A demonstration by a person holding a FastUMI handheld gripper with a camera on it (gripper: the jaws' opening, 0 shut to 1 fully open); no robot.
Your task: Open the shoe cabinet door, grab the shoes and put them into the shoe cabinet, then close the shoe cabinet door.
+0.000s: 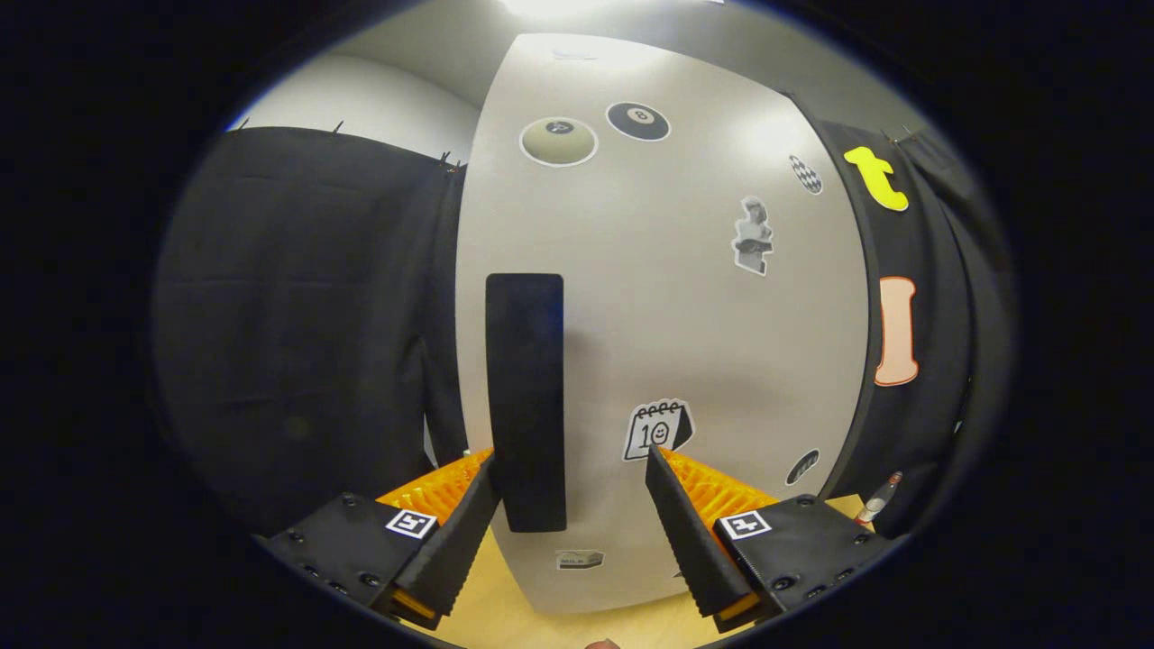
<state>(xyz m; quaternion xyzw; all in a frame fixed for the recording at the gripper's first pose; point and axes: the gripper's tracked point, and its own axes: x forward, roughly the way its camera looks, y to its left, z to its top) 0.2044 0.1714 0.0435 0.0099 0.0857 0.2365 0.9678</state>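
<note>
Black cloth backed a wooden table (505, 622) carrying the shoe cabinet; its white door (667, 306) stood closed, stickers on it. Hand-held gripper (571, 473) faced the door with fingers spread, the dark upright handle (526, 397) just inside the left finger, likely lined up for gripping. Shoes were not seen, so this could fit opening or just-closed
</note>
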